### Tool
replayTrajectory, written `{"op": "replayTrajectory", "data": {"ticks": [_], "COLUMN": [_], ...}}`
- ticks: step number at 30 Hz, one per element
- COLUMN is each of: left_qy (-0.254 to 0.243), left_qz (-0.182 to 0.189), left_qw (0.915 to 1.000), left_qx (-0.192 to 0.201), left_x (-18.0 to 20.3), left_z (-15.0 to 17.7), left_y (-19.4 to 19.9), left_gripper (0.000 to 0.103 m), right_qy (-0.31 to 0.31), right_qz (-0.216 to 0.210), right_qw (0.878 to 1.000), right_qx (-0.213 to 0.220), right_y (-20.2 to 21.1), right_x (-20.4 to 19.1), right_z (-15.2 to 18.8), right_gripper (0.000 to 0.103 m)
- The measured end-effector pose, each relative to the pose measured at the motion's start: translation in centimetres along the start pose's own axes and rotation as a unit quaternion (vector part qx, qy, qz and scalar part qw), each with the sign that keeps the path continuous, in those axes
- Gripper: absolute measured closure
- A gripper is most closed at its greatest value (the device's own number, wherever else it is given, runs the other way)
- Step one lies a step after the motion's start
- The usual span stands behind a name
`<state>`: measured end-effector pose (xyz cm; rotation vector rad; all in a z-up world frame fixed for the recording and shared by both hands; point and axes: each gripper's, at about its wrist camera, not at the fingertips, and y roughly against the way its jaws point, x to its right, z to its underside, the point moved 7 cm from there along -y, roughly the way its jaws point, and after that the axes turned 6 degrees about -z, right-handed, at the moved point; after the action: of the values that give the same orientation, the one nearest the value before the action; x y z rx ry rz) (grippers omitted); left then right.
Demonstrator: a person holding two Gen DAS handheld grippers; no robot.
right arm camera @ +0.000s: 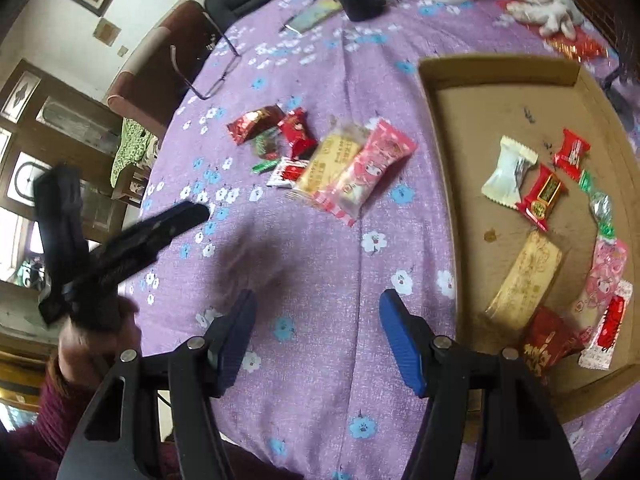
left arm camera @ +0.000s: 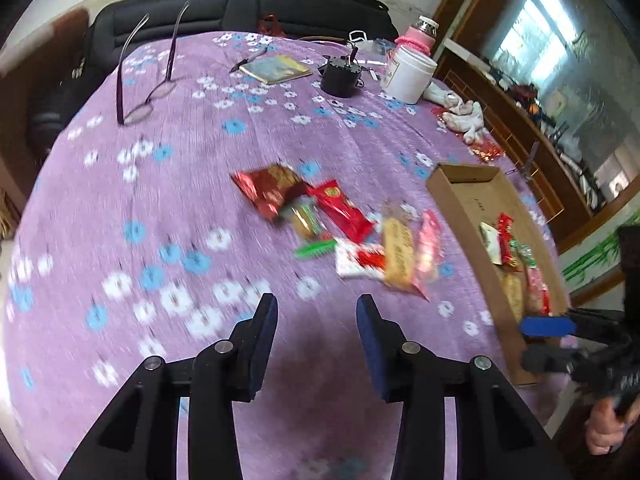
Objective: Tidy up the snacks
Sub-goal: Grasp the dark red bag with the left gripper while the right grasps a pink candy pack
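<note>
Left wrist view: your left gripper hangs above the purple flowered tablecloth, jaws apart with only cloth between them.
Right wrist view: your right gripper is also spread and carries nothing, tilted down at bare cloth just beside the tray.
Loose snacks: a small pile lies in the middle of the cloth, ahead of both grippers; it includes a dark red foil packet, a long yellow biscuit wrapper and a pink printed packet lying against each other.
Tray: the shallow brown cardboard tray sits to your right, its near part already holding sorted sweets, among them a white pillow-wrapped one.
Stage: judged about halfway, since the pile is not yet cleared.
Why so: both jaws look readied for a fresh pick.
</note>
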<state>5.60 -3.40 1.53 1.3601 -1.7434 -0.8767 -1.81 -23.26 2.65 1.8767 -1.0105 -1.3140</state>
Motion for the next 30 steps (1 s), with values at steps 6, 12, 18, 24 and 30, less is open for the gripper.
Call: {"op": "replayTrajectory", "data": {"ticks": [6,12,18,24,30], "left_qy": [-0.057,-0.139,-0.165,-0.141,-0.097], "left_qz": [-0.027,-0.034,-0.057,-0.055,-0.056], "left_qw": [0.998,0.9883,0.982,0.9856,0.9926], "left_qx": [0.001,-0.052,-0.073,-0.075,-0.048], "left_x": [-1.1,-0.5,-0.4,-1.7,-2.8], "left_z": [-4.7,-6.8,-7.9,-8.6,-7.0], "left_y": [-1.6,-6.0,-9.2,-11.8,-10.4], "left_gripper": [0.06,0.06,0.06,0.067,0.073], "right_qy": [-0.005,-0.033,-0.051,-0.066,-0.066], "right_qz": [0.01,0.029,0.037,0.042,0.04], "right_qw": [1.0,0.999,0.998,0.996,0.996], "right_qx": [0.01,0.029,0.031,0.032,0.032], "right_y": [0.4,1.8,2.1,2.1,1.6], "right_x": [0.4,2.0,2.9,3.5,3.2], "right_z": [0.6,1.1,1.8,1.9,1.1], "right_gripper": [0.041,0.041,0.041,0.041,0.041]}}
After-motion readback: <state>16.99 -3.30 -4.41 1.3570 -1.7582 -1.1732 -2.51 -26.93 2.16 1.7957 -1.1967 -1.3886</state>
